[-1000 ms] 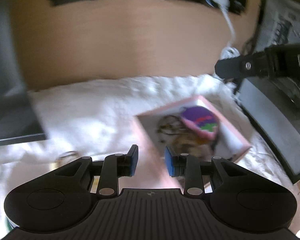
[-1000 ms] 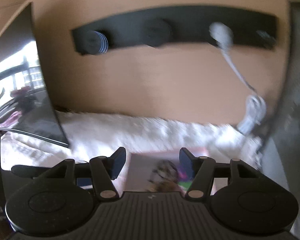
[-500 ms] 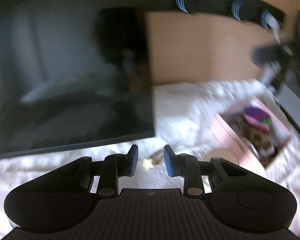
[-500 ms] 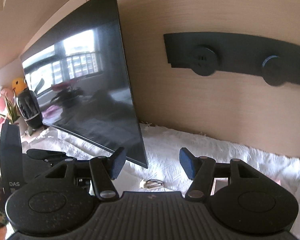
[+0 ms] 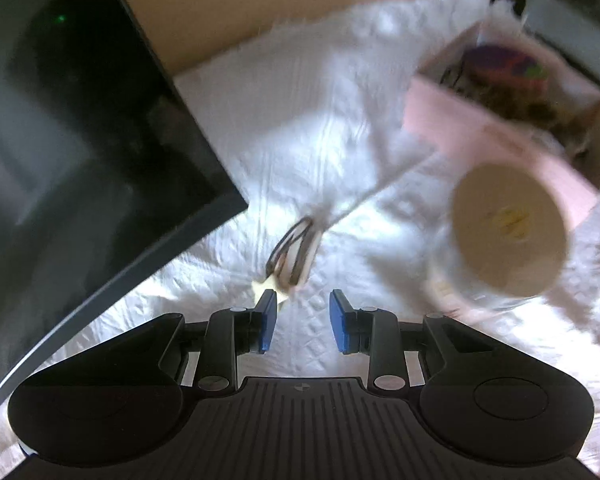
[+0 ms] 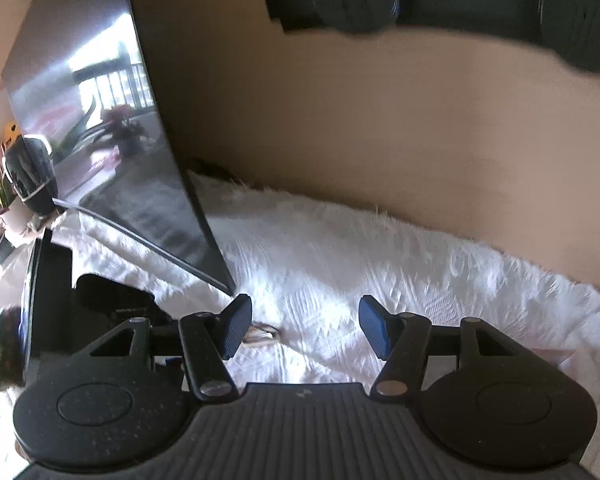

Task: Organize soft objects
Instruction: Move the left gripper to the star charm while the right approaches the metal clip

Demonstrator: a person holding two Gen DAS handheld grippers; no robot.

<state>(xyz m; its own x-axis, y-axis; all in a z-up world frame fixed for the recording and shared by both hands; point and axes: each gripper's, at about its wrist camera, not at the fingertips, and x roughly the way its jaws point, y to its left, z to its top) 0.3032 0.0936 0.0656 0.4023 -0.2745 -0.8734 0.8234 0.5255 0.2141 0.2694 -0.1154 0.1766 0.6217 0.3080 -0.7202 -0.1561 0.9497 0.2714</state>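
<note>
A small bundle of thin hair ties [image 5: 294, 254] with a pale tag lies on the white fluffy cloth [image 5: 300, 128], just ahead of my left gripper [image 5: 303, 326], which is open and empty. A pink box [image 5: 480, 132] at the upper right holds soft things, one purple with green [image 5: 508, 66]. My right gripper [image 6: 304, 330] is open and empty above the cloth [image 6: 340, 256]; the hair ties [image 6: 262, 334] show by its left finger.
A round jar with a tan lid [image 5: 508, 232] stands in front of the pink box. A large black screen [image 5: 80, 120] leans at the left, also in the right wrist view [image 6: 112, 140]. A wooden wall [image 6: 360, 120] with a black strip is behind.
Both grippers have swung left and down, away from the pink box. The hair ties are now close in front of the left gripper. Neither gripper's opening has changed.
</note>
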